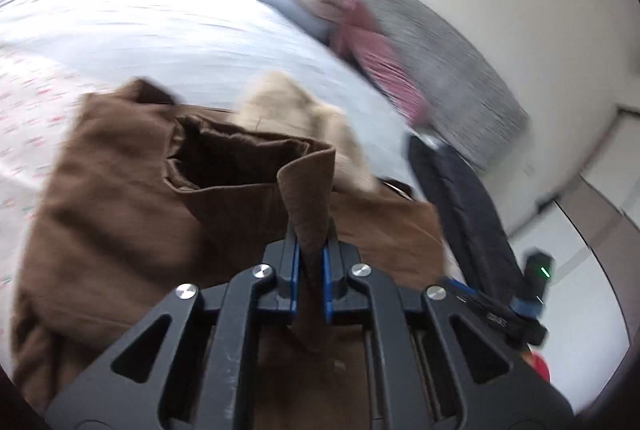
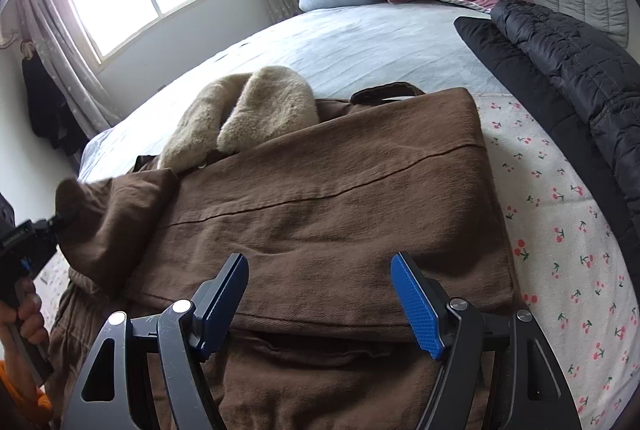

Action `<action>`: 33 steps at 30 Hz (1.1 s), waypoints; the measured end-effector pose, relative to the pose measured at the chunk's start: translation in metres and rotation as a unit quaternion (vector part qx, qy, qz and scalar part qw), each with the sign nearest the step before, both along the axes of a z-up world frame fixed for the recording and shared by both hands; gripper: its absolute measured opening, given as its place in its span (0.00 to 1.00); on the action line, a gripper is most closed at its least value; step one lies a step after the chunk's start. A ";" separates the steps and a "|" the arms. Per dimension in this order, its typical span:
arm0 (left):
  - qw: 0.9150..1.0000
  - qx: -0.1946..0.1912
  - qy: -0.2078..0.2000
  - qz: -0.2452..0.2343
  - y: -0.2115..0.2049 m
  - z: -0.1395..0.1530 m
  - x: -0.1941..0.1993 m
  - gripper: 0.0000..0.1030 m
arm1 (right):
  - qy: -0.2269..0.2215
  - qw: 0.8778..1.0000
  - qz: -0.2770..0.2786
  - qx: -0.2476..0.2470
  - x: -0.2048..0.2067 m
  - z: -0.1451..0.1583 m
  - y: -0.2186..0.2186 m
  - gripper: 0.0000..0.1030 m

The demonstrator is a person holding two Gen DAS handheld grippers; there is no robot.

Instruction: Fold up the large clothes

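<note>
Left tool (image 1: 311, 254) pinching a lifted edge of the brown coat (image 2: 340, 190), right tool (image 2: 320, 294) spread wide — hovering above the coat, beige fur collar (image 2: 244, 110) on the bed (image 2: 360, 42)

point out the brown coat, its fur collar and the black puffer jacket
brown coat (image 2: 340, 206): right wrist view, on the folded top panel
fur collar (image 2: 264, 102): right wrist view, on the beige fur lobe
black puffer jacket (image 2: 568, 70): right wrist view, on the quilted fabric

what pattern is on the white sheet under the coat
Small red cherries on the white cotton sheet, clearest in the right wrist view.
</note>
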State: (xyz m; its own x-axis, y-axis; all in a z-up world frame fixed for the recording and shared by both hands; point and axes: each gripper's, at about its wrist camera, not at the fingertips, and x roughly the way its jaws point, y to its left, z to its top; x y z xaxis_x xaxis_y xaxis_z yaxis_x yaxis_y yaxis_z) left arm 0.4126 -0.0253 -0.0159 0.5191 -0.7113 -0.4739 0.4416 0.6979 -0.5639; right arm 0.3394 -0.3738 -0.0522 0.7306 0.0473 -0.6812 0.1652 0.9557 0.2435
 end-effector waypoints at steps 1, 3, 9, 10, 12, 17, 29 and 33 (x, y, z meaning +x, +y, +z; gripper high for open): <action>0.999 -0.004 -0.001 -0.045 -0.014 0.000 -0.004 0.10 | 0.000 1.000 0.004 0.002 0.001 -0.001 0.002 0.73; 0.989 0.012 0.013 -0.149 -0.048 -0.002 -0.017 0.15 | 0.000 1.000 0.014 0.009 0.001 -0.001 0.004 0.73; 0.990 0.065 -0.030 -0.125 -0.048 0.001 -0.037 0.65 | -0.019 0.995 0.045 0.083 0.000 -0.002 -0.001 0.73; 0.992 0.072 -0.033 -0.095 -0.034 0.003 -0.032 0.65 | -0.033 0.988 0.067 0.138 0.001 -0.005 -0.005 0.73; 0.995 0.091 -0.036 -0.017 -0.008 0.005 -0.018 0.65 | -0.051 0.962 0.103 0.247 0.007 -0.015 -0.010 0.73; 0.987 0.117 -0.006 0.108 0.054 -0.028 0.010 0.65 | 0.000 0.977 0.091 0.193 0.029 -0.037 0.019 0.70; 0.996 0.036 -0.015 0.084 0.059 -0.049 0.003 0.65 | -0.102 0.991 0.070 -0.041 0.012 0.002 0.078 0.09; 0.992 0.091 0.020 0.083 0.046 -0.073 0.013 0.65 | 0.005 0.996 0.033 -0.079 0.038 -0.036 0.072 0.16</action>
State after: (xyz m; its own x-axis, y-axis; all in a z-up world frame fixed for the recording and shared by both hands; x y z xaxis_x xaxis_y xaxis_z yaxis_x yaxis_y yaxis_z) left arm 0.4258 0.0204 -0.0887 0.6005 -0.5181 -0.6091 0.2915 0.8511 -0.4365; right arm 0.3775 -0.3017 -0.0883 0.7226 -0.0147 -0.6911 0.1033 0.9908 0.0869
